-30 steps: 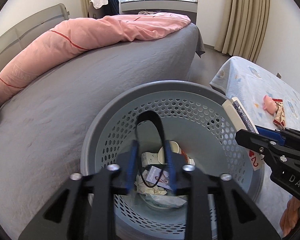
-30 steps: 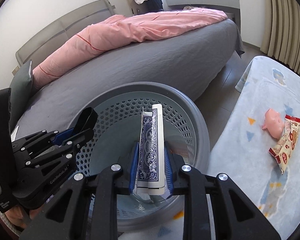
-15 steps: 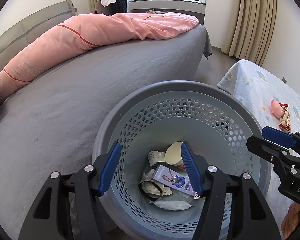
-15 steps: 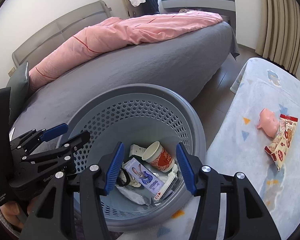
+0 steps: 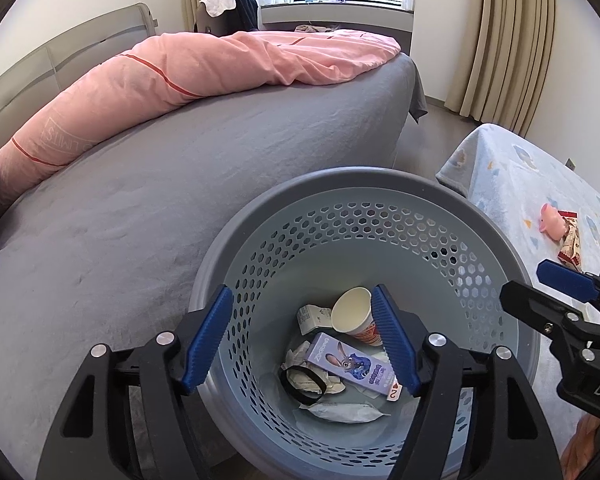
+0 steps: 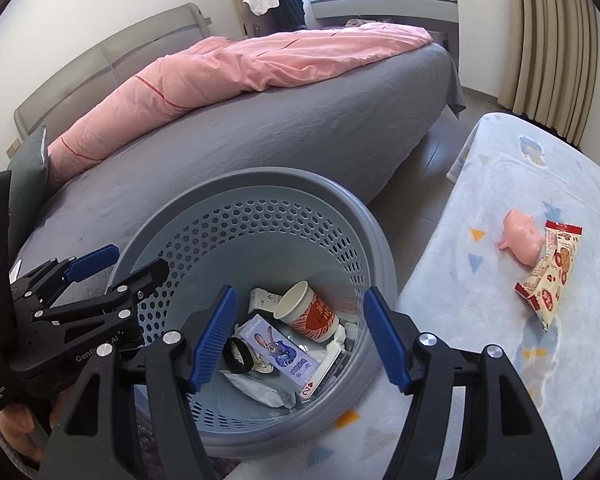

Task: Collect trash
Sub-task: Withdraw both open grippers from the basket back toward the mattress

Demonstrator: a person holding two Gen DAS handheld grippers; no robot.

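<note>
Dropped black band and card deck lie in basket.

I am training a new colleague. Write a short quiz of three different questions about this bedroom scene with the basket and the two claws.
1. True or false: both the left claw and the right claw are open and hold nothing.
2. What lies beside the pink pig toy on the blue blanket? A) a snack wrapper B) a spoon C) a sock
3. Fill in: the paper cup lies inside the grey ____.

Key: 1 true; 2 A, the snack wrapper; 3 basket.
</note>
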